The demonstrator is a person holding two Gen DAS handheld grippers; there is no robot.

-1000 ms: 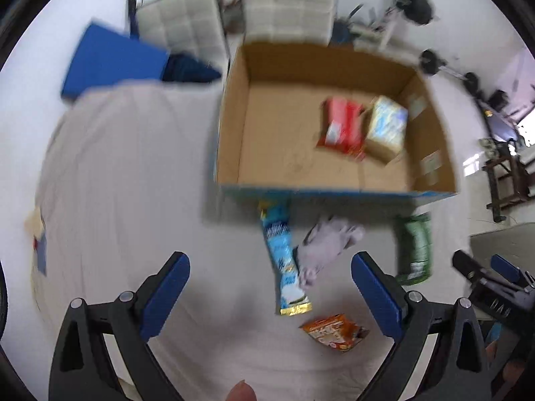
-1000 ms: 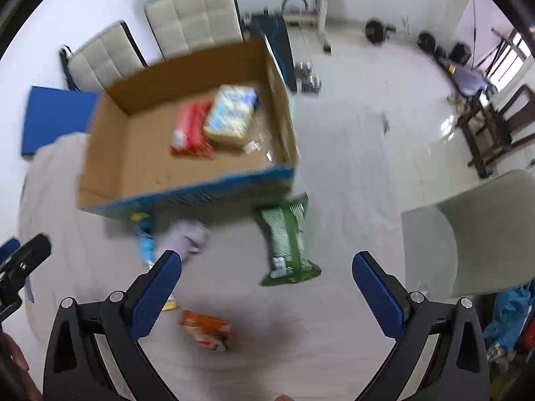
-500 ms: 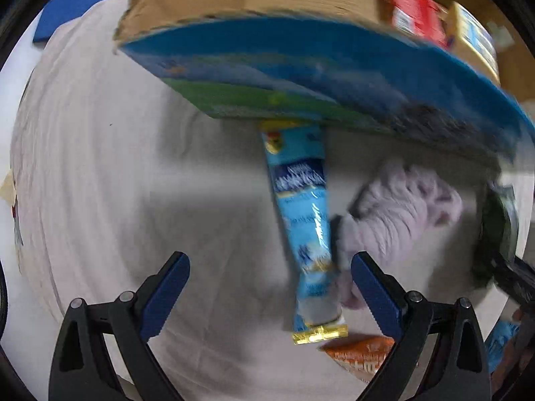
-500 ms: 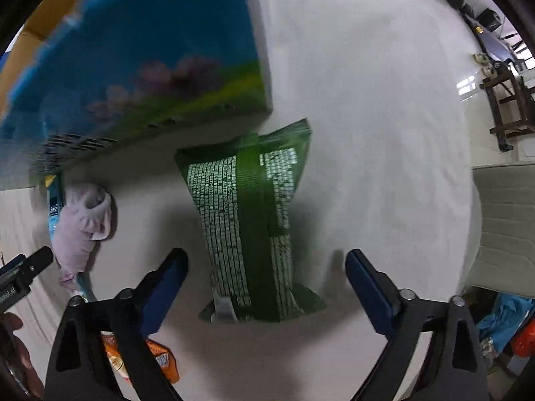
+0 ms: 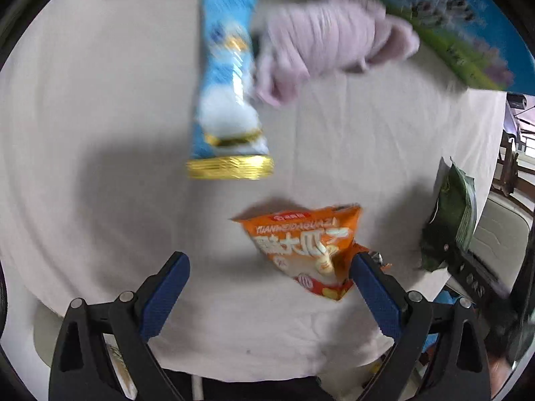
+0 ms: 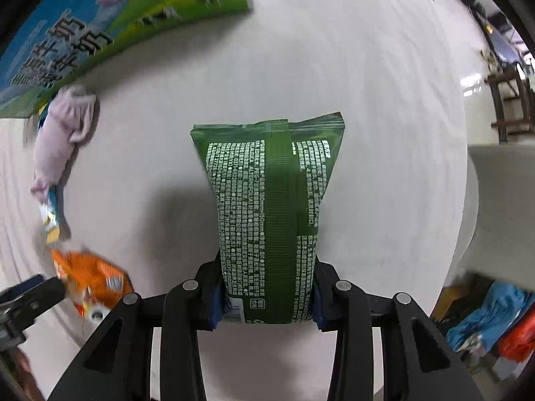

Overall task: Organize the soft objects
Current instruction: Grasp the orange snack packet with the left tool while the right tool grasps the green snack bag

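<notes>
My right gripper (image 6: pixel 265 304) is shut on the near end of a green packet (image 6: pixel 269 207), which lies lengthwise away from me on the white cloth; the packet also shows in the left wrist view (image 5: pixel 449 214). My left gripper (image 5: pixel 267 280) is open low over the cloth, with an orange snack bag (image 5: pixel 307 250) between its fingertips, nearer the right finger (image 5: pixel 374 290). Beyond lie a long blue packet (image 5: pixel 227 77) and a crumpled lilac cloth (image 5: pixel 327 43). The orange bag (image 6: pixel 90 277) and lilac cloth (image 6: pixel 63 133) also show in the right wrist view.
The blue and green printed side of the cardboard box (image 6: pixel 110 30) stands at the far edge, also in the left wrist view (image 5: pixel 461 23). The white cloth (image 5: pixel 83 133) covers the table; its right edge drops off near a pale chair (image 6: pixel 501 207).
Both grippers have dropped low toward the cloth. My right gripper has closed on the green packet. My left gripper has come down and back around the orange bag, still open.
</notes>
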